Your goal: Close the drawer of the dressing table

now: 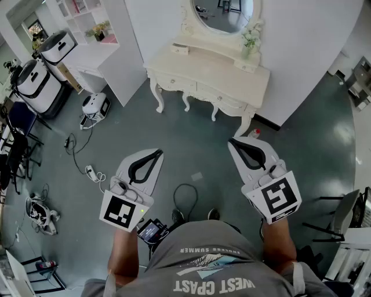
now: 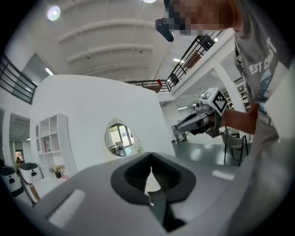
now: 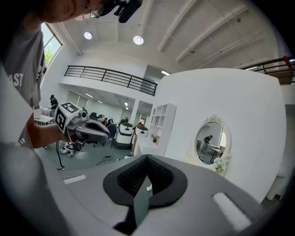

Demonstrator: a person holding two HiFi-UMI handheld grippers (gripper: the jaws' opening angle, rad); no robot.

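The dressing table (image 1: 214, 68) is seen at the top of the head view, set against a white wall under its oval mirror (image 1: 223, 11), with a small spray of flowers (image 1: 250, 40) on its right end. Its long axis is laid across the view, slanting from upper left to lower right, and the drawer fronts (image 1: 200, 88) are carried along the near edge. How far any drawer stands out cannot be made out at this range. Both grippers are held low over the bare green floor (image 1: 191, 133), well apart from the table and pointed towards it. The left gripper (image 1: 157, 153) is seen fully closed on nothing, its tips meeting. The right gripper (image 1: 232, 141) is likewise seen with its jaws together and empty. The table is placed ahead and between the two, slightly to the right, so the right gripper is judged the nearer. The approach is judged not yet begun. A straight advance is called for, followed by a push square to the slanted drawer fronts.
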